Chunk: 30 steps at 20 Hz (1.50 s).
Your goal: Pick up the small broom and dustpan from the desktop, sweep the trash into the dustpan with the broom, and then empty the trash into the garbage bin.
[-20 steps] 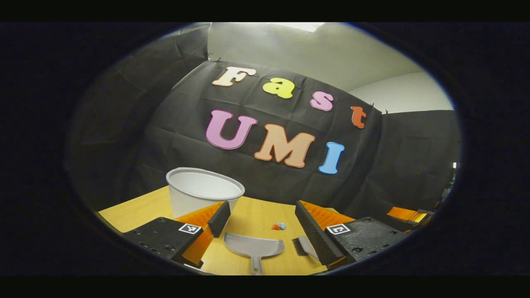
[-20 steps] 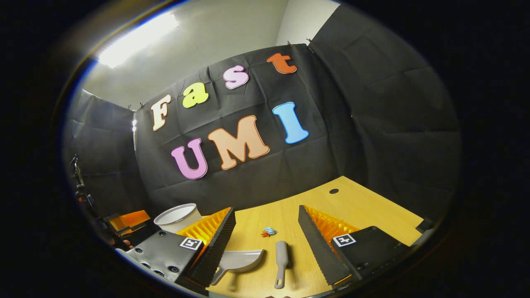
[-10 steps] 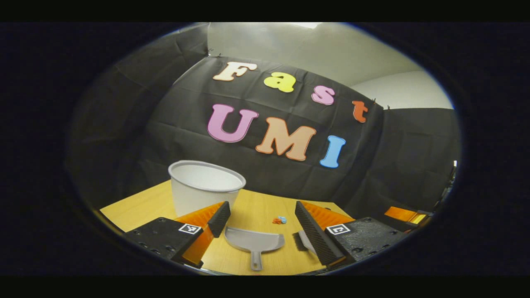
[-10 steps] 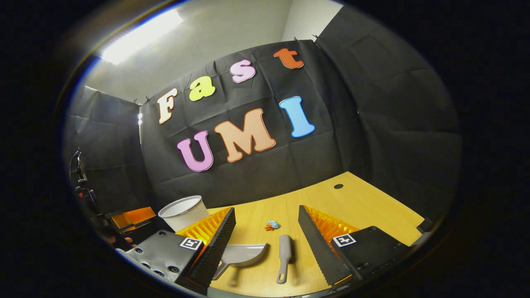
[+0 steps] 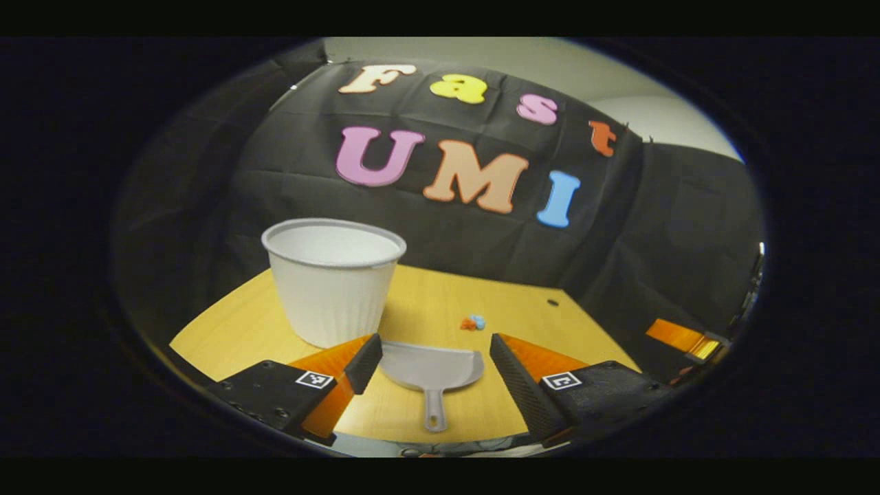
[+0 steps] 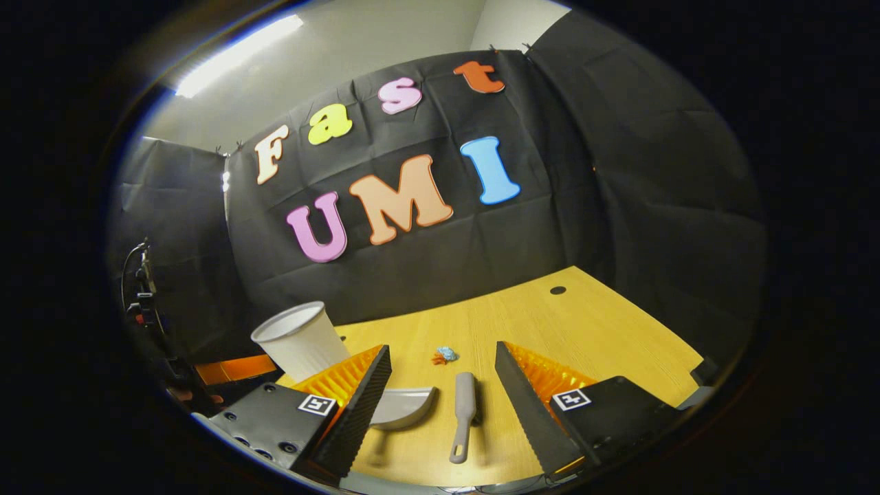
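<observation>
A grey dustpan (image 5: 432, 371) lies flat on the wooden desk (image 5: 440, 302), its handle towards me, between the open fingers of my left gripper (image 5: 433, 357), which hovers above it. In the right gripper view the dustpan (image 6: 405, 405) sits left of a small grey broom (image 6: 463, 412), which lies with its handle near me. My right gripper (image 6: 440, 405) is open above the broom and holds nothing. A small clump of orange and blue trash (image 5: 472, 322) rests beyond the dustpan, and the trash (image 6: 441, 355) lies past the broom. The white garbage bin (image 5: 332, 278) stands at the left.
The bin (image 6: 300, 338) stands at the desk's left end in the right gripper view. A round cable hole (image 6: 557, 290) marks the far right of the desk (image 6: 584, 330). Black cloth walls close the booth behind and at both sides.
Both views have tilted down and drawn nearer the desk. The dustpan now lies centred between the left fingers, the broom between the right fingers. Nothing on the desk moved.
</observation>
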Each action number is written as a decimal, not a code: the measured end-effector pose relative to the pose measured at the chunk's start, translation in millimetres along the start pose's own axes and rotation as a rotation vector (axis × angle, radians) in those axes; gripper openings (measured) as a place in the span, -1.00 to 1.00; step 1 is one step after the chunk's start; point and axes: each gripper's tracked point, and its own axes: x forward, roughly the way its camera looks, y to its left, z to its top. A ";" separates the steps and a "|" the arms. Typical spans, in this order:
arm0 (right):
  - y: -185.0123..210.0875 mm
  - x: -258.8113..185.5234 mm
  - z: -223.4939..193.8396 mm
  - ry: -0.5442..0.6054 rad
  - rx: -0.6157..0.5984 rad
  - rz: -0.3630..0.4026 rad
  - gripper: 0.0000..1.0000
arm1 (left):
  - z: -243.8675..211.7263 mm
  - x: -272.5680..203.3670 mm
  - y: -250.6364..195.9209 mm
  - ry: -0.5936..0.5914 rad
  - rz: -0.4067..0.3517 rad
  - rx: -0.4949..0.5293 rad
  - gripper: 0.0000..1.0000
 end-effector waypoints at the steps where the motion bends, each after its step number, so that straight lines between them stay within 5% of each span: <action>1: -4.9 9.1 -18.0 0.082 -0.005 -0.010 0.96 | -22.8 9.1 2.7 0.097 0.012 0.041 0.88; 3: -6.1 32.9 -55.8 0.243 -0.016 -0.001 0.97 | -60.6 25.7 3.6 0.286 0.016 0.120 0.86; 7: -8.2 55.1 -112.4 0.497 -0.019 0.004 0.87 | -80.1 43.4 -1.0 0.456 -0.005 0.158 0.92; 13: -13.2 76.5 -143.2 0.687 -0.023 -0.038 0.97 | -105.4 54.7 11.1 0.666 0.056 0.110 0.92; 23: -16.6 92.6 -192.7 0.937 -0.152 -0.093 0.95 | -127.3 68.7 9.6 0.823 0.087 0.168 0.93; 29: -20.1 99.3 -210.6 0.995 -0.142 -0.090 0.25 | -144.4 73.3 12.9 0.856 0.111 0.139 0.58; 30: -20.0 102.2 -212.9 0.993 -0.127 -0.090 0.19 | -145.9 74.8 15.3 0.851 0.125 0.135 0.29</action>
